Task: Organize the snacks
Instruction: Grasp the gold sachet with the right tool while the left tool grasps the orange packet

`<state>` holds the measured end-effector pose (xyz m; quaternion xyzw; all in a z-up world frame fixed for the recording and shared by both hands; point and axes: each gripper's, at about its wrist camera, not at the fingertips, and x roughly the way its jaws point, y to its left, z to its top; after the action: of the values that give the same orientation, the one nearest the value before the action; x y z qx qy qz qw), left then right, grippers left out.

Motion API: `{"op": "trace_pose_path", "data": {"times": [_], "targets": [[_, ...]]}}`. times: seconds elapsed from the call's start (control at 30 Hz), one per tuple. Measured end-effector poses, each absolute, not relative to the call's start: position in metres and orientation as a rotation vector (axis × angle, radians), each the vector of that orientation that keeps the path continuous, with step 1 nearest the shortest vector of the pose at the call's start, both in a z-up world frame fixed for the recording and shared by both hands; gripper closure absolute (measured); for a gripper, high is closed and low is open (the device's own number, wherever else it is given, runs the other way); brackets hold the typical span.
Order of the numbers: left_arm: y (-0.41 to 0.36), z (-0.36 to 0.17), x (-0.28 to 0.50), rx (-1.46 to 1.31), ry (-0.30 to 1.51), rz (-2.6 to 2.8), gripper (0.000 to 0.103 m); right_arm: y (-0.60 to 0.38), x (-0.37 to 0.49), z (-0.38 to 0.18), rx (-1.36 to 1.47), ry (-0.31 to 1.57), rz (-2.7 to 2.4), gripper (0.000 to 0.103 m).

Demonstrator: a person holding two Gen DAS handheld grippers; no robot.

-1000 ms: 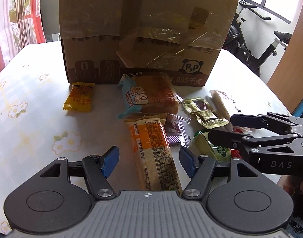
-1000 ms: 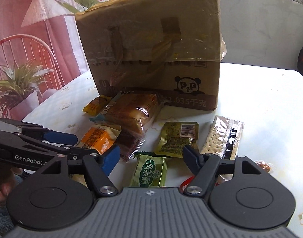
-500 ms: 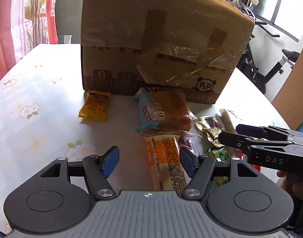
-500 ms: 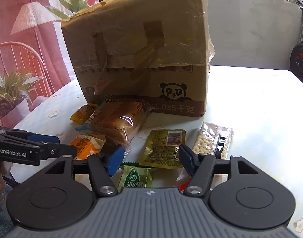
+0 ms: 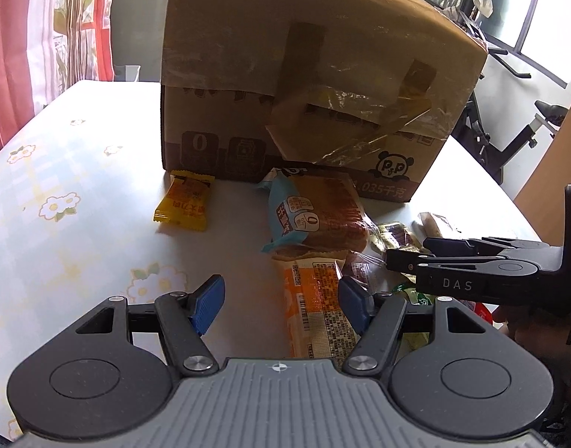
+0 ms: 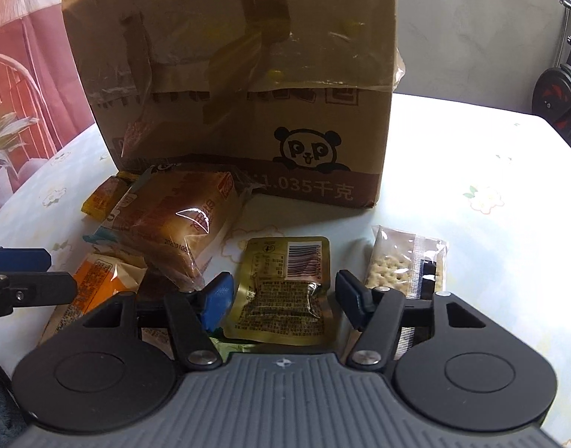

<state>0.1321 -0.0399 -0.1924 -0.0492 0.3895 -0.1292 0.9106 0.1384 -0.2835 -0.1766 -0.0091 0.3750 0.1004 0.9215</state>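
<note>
A taped cardboard box (image 5: 304, 93) (image 6: 240, 93) stands on the table with snack packs strewn in front of it. My left gripper (image 5: 281, 304) is open low over the table. An orange packet (image 5: 315, 310) lies between its fingers, near the right pad, and is not pinched. My right gripper (image 6: 284, 298) hovers open over a gold pouch (image 6: 285, 287), which lies flat between its narrowing jaws with the pads clear of it. Both grippers also show from the side: the right gripper (image 5: 406, 249) and the left gripper (image 6: 43, 274). A wrapped bread pack (image 5: 323, 212) (image 6: 177, 220) lies between box and grippers.
A small yellow packet (image 5: 184, 205) lies left of the bread. A cracker pack (image 6: 405, 261) is right of the gold pouch, and a green pack (image 6: 225, 347) lies under my right gripper. The flowered tablecloth (image 5: 61, 205) is bare at left. An exercise bike (image 5: 509, 142) stands beyond the table.
My right gripper has moved forward toward the box, from above the green pack to over the gold pouch, and its jaws have narrowed a little. The left view has tilted slightly.
</note>
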Motion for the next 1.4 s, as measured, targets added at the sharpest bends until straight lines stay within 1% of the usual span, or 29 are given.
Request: {"op": "trace_pose_path", "data": {"times": [0.1,0.27,0.33,0.4,0.43,0.47,0.6,0.67,0.83,0.93,1.03,1.27,1.37,1.4], "targets": [[-0.039,-0.195,0.133,-0.108,0.81,-0.265,0.034,-0.278,0.138,-0.178,-0.047,0.769,0.192,0.039],[-0.039,-0.197,0.134,-0.11,0.815,-0.266,0.034,-0.27,0.138,-0.18,-0.089,0.762,0.18,0.033],[-0.038,-0.197,0.134,-0.112,0.814,-0.262,0.034,-0.268,0.137,-0.182,-0.099,0.753,0.182,0.033],[-0.037,-0.196,0.133,-0.114,0.81,-0.256,0.034,-0.269,0.136,-0.182,-0.1,0.747,0.178,0.036],[-0.037,-0.196,0.133,-0.116,0.808,-0.253,0.034,-0.27,0.135,-0.182,-0.098,0.743,0.171,0.042],[-0.036,-0.196,0.133,-0.117,0.806,-0.25,0.034,-0.272,0.133,-0.181,-0.084,0.738,0.168,0.045],[-0.032,-0.195,0.135,-0.126,0.799,-0.237,0.034,-0.282,0.128,-0.179,-0.024,0.72,0.185,0.048],[-0.026,-0.193,0.139,-0.136,0.797,-0.221,0.034,-0.286,0.125,-0.176,-0.003,0.701,0.191,0.053],[0.004,-0.183,0.16,-0.192,0.782,-0.136,0.034,-0.292,0.119,-0.17,0.026,0.67,0.202,0.053],[0.015,-0.18,0.181,-0.168,0.778,-0.105,0.034,-0.292,0.118,-0.169,0.035,0.659,0.208,0.053],[0.013,-0.186,0.202,-0.078,0.75,-0.093,0.034,-0.294,0.118,-0.168,0.046,0.65,0.209,0.053],[-0.009,-0.204,0.237,0.053,0.766,-0.101,0.034,-0.297,0.117,-0.167,0.07,0.648,0.223,0.053],[-0.014,-0.21,0.246,0.053,0.79,-0.092,0.034,-0.297,0.117,-0.167,0.074,0.647,0.228,0.053],[-0.015,-0.211,0.248,0.048,0.798,-0.091,0.036,-0.298,0.117,-0.167,0.076,0.647,0.228,0.053]]}}
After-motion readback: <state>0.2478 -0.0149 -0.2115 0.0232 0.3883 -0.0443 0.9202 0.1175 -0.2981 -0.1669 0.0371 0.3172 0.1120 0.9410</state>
